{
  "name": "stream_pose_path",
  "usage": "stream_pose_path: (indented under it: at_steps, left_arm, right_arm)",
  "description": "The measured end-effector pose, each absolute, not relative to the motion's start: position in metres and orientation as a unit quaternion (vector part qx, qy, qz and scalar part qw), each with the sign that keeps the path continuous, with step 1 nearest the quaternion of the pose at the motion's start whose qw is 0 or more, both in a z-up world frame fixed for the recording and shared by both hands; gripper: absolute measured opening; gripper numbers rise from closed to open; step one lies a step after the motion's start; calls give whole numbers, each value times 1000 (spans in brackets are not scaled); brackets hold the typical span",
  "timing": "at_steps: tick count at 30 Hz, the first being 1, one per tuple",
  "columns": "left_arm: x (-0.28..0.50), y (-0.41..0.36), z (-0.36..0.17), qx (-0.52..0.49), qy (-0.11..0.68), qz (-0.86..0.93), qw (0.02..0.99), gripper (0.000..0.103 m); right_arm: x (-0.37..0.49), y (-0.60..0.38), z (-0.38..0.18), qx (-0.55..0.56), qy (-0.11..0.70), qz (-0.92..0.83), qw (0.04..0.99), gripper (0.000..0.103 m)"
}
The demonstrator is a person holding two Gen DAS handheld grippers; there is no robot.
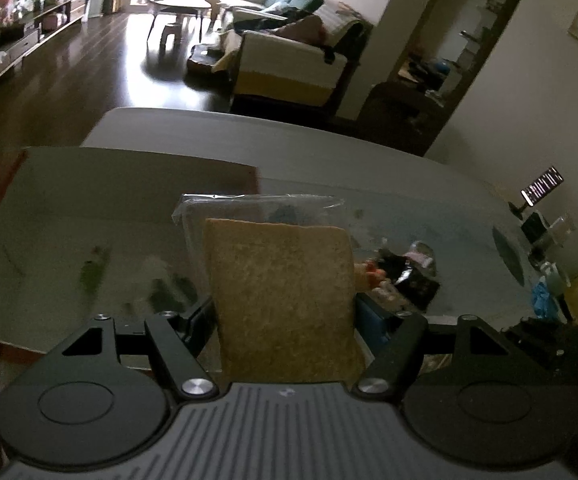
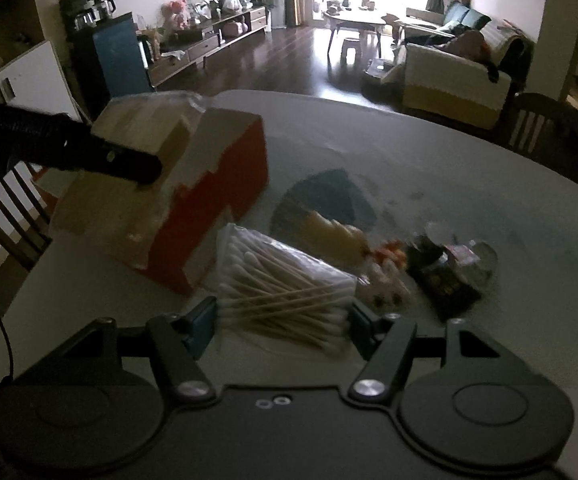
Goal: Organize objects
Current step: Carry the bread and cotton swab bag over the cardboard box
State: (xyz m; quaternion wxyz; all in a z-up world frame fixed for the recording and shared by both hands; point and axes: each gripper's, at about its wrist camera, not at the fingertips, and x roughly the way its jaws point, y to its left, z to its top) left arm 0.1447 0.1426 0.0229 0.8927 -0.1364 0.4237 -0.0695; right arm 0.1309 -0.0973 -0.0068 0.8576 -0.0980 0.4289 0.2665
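Both jaws clamp: left gripper (image 1: 283, 316) holds a bagged brown sponge (image 1: 285, 300), right gripper (image 2: 283, 320) a cotton-swab bag (image 2: 281, 280). Beside it, a red box (image 2: 193, 200).

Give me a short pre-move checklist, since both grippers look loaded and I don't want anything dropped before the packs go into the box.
1. Left gripper grips the brown bagged pack: ok, pack sits between its fingers.
2. Right gripper closed on the cotton swab bag: cannot tell, fingers flank it.
3. Red box open on top: cannot tell.
4. Left gripper over the box: ok, the right view shows it above the box.
5. Loose items on the table clear of the right gripper: ok.
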Motion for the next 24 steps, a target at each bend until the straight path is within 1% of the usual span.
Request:
stream_pose_path:
  at_steps: [12,20,24]
  left_arm:
    - [138,223,27,-124,427,-42,895,73]
    - [153,273,34,-98,426,-16,899,73]
    - [165,292,26,-88,436,-8,896,73]
  right_arm:
    - [136,-14,6,-133,410,284,856,67]
    - [153,35,10,-145,396,288,860,67]
    - [164,57,7,-156,394,290,858,67]
